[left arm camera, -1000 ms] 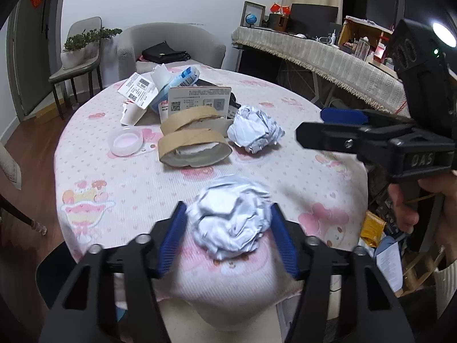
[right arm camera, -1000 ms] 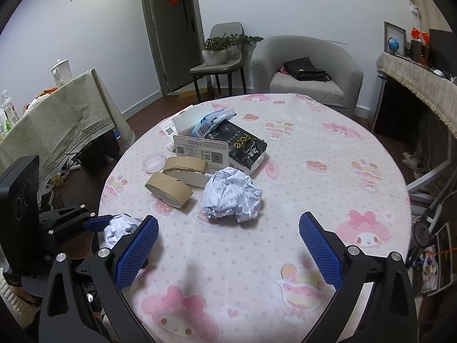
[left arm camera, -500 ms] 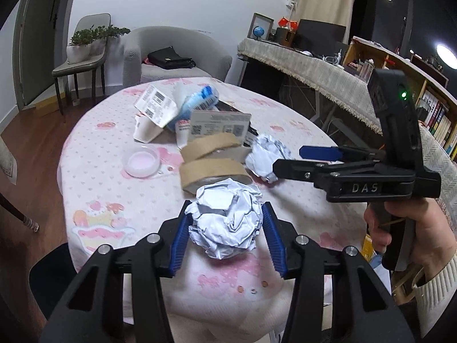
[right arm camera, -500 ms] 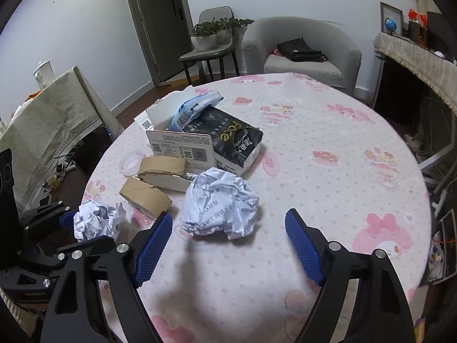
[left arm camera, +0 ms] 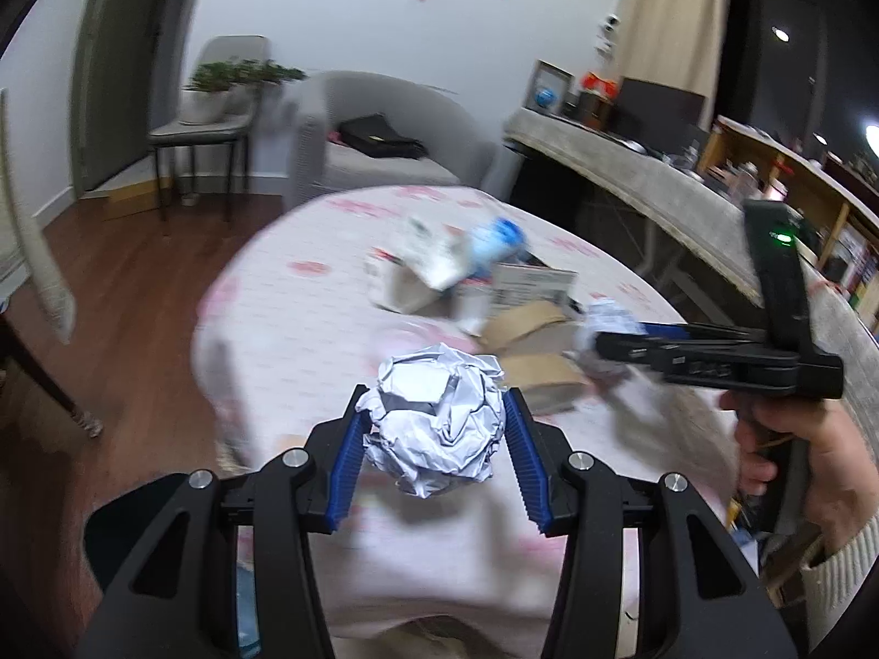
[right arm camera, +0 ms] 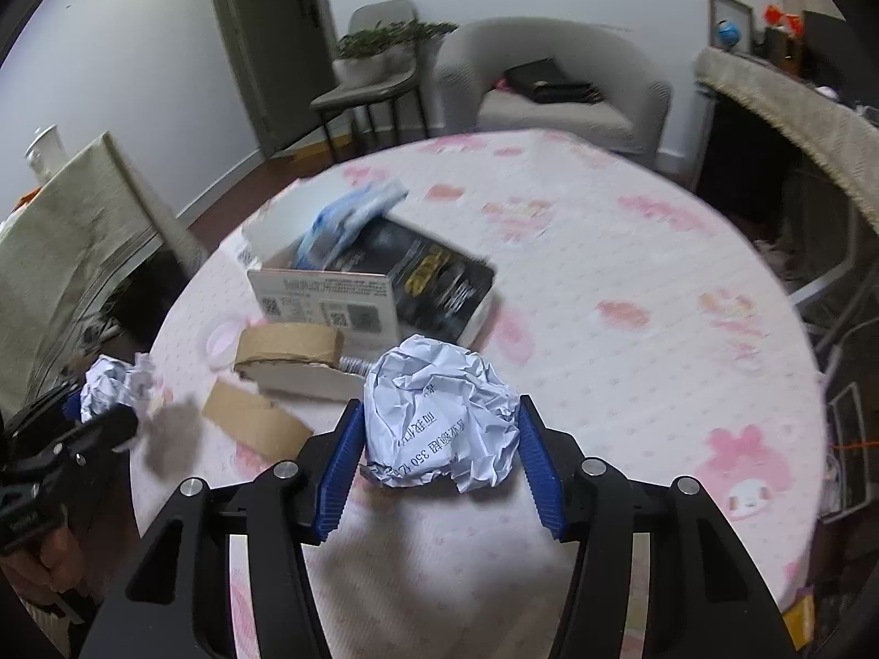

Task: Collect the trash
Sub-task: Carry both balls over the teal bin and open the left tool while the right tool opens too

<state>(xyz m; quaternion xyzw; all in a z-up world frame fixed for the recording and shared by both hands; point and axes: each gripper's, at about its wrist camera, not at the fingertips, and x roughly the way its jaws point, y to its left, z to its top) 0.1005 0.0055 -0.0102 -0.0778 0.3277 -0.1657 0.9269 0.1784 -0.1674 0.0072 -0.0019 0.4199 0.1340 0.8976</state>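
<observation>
My left gripper (left arm camera: 434, 434) is shut on a crumpled white paper ball (left arm camera: 437, 425) and holds it above the near edge of the pink round table (left arm camera: 307, 285). My right gripper (right arm camera: 439, 450) is shut on a second crumpled paper ball with printed text (right arm camera: 442, 420) that rests on the table. The right gripper also shows in the left wrist view (left arm camera: 604, 343), and the left gripper with its ball shows at the left of the right wrist view (right arm camera: 104, 392).
On the table lie brown tape rolls (right arm camera: 288, 343), flattened brown cardboard (right arm camera: 255, 423), an open white box (right arm camera: 324, 299) holding a black packet (right arm camera: 439, 285) and a blue wrapper (right arm camera: 351, 214), and a small pink lid (right arm camera: 222, 338). A grey armchair (right arm camera: 555, 82) stands beyond.
My right gripper moved forward and closed on the printed paper ball. My left gripper lifted its paper ball off the table and swung left; the view is blurred by motion.
</observation>
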